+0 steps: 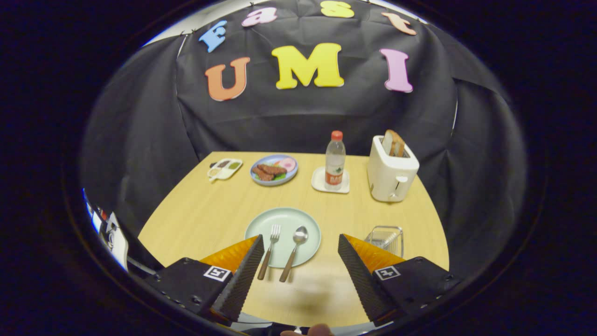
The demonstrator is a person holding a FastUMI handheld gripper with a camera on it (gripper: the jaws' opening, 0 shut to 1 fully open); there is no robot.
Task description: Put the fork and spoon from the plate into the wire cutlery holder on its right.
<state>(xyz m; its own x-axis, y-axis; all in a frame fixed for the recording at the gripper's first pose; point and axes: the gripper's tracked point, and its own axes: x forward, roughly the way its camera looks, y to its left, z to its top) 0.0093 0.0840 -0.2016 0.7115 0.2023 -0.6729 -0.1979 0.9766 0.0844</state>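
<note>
Fingers (252, 261) spread wide, hiding part of the holder (385, 238).

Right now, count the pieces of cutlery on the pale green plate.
2. The fork lies on the plate's left half and the spoon just right of it, handles overhanging the near rim. Both lie ahead of the open claw, untouched. The wire holder looks empty.

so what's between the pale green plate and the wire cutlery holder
In the gripper view, bare wooden table lies between the pale green round plate and the wire cutlery holder; the open claw has one finger just before that gap.
</note>
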